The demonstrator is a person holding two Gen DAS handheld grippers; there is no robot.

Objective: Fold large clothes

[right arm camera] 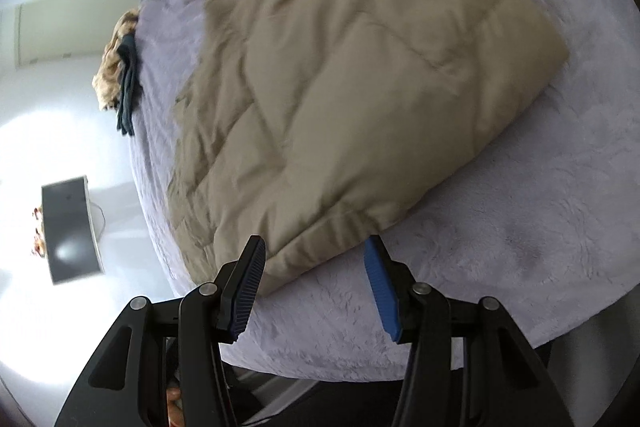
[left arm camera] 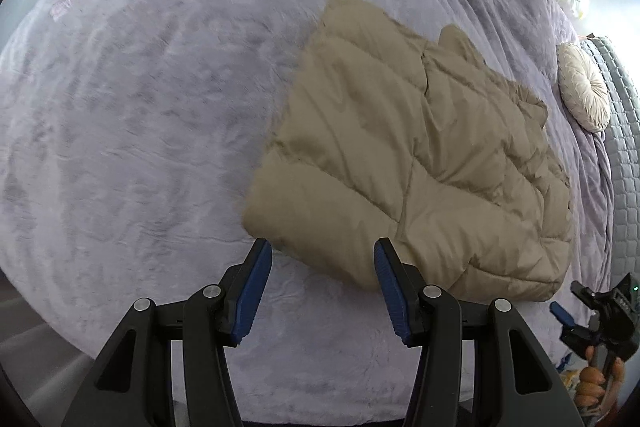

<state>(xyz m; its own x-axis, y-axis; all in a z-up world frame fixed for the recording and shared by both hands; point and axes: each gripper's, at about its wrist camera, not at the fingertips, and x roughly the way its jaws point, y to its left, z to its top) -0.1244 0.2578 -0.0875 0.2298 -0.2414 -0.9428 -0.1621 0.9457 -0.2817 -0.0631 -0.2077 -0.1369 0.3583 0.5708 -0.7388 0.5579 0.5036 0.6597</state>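
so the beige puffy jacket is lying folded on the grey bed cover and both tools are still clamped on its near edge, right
Not quite. The beige puffy jacket does lie folded on the grey bed cover, but neither tool grips it. The left tool and right tool both stand open above its near edge, as each wrist view shows.

Bedroom: blanketed bed [left arm camera: 140, 107], cushion [left arm camera: 584, 87]
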